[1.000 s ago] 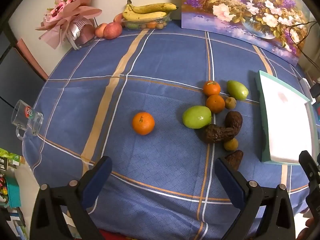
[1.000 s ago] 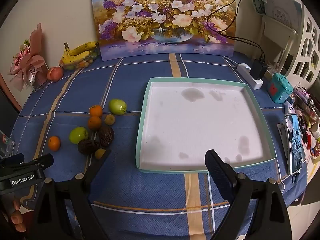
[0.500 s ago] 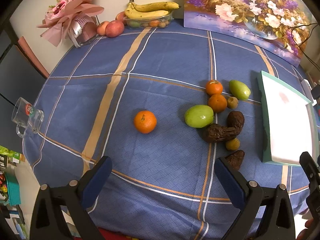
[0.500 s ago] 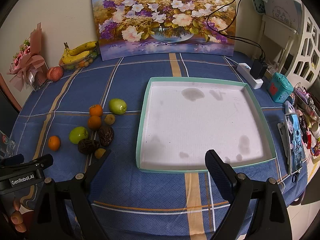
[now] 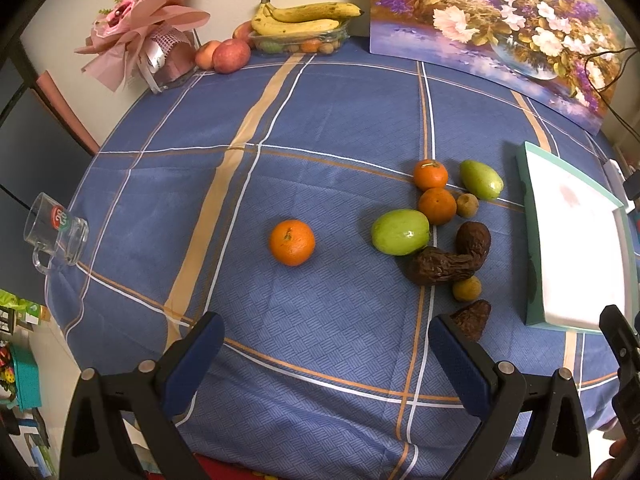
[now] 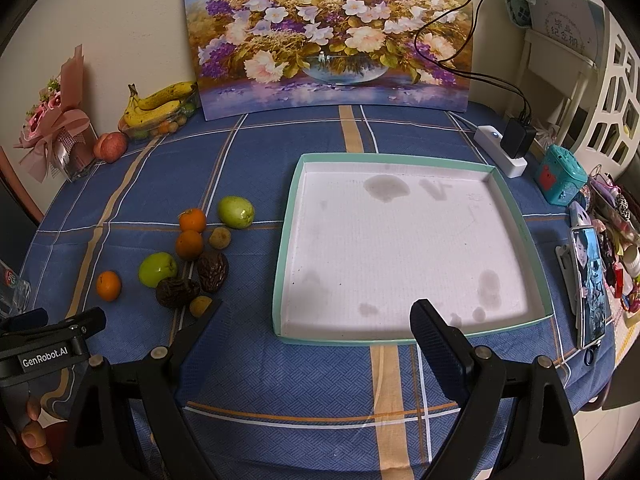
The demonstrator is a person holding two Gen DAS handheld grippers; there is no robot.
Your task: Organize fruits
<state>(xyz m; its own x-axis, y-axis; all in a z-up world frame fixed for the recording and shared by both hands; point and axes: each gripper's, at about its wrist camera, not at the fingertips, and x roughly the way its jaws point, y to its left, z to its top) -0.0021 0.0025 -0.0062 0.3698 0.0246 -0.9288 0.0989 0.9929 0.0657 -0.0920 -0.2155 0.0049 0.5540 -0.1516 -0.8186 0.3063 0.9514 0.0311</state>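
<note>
Jaws of both the left gripper (image 5: 326, 344) and the right gripper (image 6: 316, 320) stand wide apart and hold nothing, hovering over the near edge of the blue-clothed bench (image 5: 320, 120). No fruit is in the white tray (image 6: 520, 216) yet, so sorting seems barely begun; the next move probably calls for lowering onto one piece, perhaps the lone orange (image 5: 292, 242). Green, orange, small yellowish and wrinkled brown fruits (image 6: 192, 256) cluster just left of the tray.
</note>
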